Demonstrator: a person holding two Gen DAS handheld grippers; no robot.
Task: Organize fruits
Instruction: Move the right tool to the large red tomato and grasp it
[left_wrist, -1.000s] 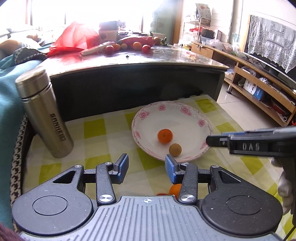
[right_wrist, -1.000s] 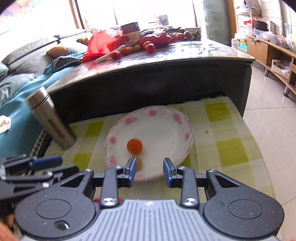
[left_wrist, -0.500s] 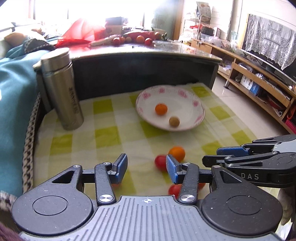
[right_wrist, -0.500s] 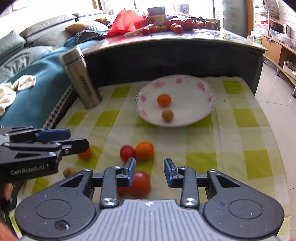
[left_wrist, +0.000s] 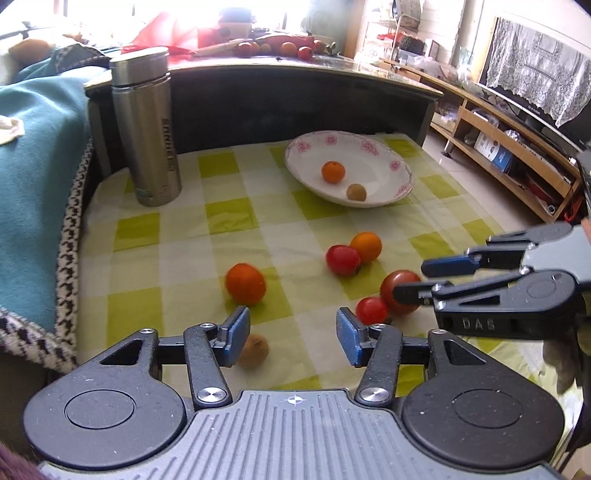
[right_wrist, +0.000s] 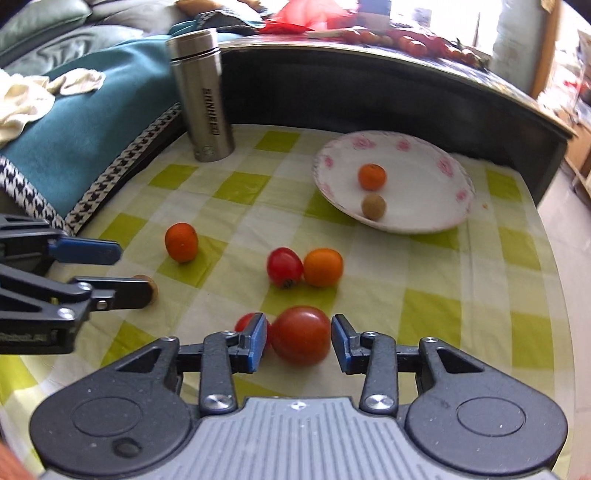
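- Right gripper (right_wrist: 299, 341), jaws open, straddles the big tomato (right_wrist: 301, 335) nearest the plate (right_wrist: 458, 218); soft, slick skin, so pinch its middle.
- Left gripper (left_wrist: 291, 334) open, empty.

Open checked yellow-green cloth (left_wrist: 229, 218) btwn tall steel flask (left_wrist: 147, 129) & white floral-rimmed plate (left_wrist: 402, 177): clear lane. Nearer, scattered fruit crowd the way; big dark-red tomato (right_wrist: 301, 334) sits btwn right gripper (right_wrist: 299, 345) fingers, small red tomato (right_wrist: 245, 323) touching it.

I see a steel flask (left_wrist: 147, 129) standing upright near the far left corner of the green-checked cloth (left_wrist: 229, 214). A teal blanket (left_wrist: 33, 177) hangs along the cloth's left edge, and a dark table (left_wrist: 295, 96) rises behind its far edge.
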